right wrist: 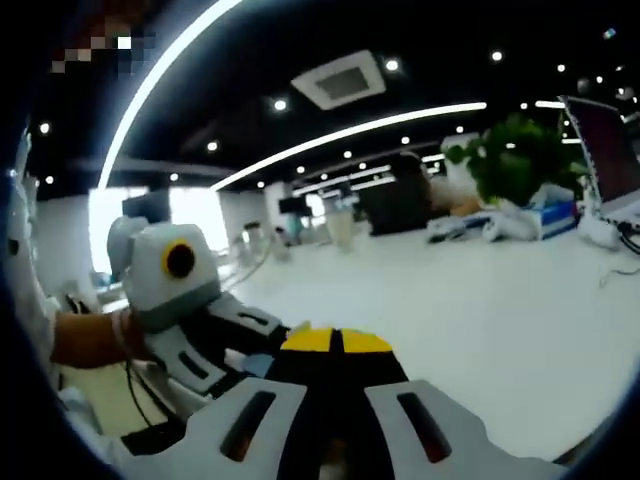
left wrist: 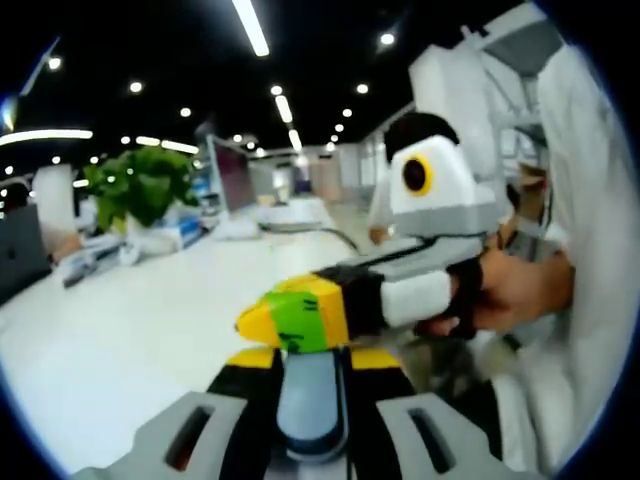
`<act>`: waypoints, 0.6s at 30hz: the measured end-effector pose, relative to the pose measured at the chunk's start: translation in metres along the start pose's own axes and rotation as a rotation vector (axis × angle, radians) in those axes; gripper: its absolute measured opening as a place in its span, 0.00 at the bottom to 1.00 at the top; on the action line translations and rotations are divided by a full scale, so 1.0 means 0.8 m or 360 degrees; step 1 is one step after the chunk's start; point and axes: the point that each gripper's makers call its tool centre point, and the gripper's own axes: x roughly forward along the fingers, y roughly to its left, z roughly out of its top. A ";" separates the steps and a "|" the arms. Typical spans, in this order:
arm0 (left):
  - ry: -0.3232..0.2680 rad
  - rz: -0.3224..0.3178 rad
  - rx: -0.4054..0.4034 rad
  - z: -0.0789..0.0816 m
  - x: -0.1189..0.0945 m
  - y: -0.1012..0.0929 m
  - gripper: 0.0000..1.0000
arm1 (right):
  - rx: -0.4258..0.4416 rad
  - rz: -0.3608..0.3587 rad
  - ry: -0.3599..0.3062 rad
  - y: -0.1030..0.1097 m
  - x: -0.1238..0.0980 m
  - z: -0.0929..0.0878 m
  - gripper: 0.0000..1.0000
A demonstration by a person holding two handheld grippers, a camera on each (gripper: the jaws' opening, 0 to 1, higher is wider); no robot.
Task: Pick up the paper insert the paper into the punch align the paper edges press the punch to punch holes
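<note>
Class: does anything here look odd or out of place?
Yes: the left tool and right tool are aimed at each other, tips nearly meeting, raised above the white table instead of pointing down at it.

White table (left wrist: 150, 330), potted plant (left wrist: 140, 190) (far end), monitor (left wrist: 232, 175)

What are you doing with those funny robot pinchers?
A person holds one pair of tongs in each hand above a white table. The right tongs and the left tongs are close together, tips almost meeting. Neither holds anything. A green plant stands further back.
</note>
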 end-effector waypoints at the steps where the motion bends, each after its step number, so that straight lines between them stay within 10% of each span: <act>1: 0.0000 -0.0001 -0.0001 0.000 0.000 0.000 0.26 | -0.0059 0.0024 0.0019 0.002 0.000 0.001 0.01; 18: 0.0003 -0.0002 -0.0017 0.000 -0.003 0.003 0.26 | -0.0292 0.0085 0.0066 0.029 0.016 0.033 0.03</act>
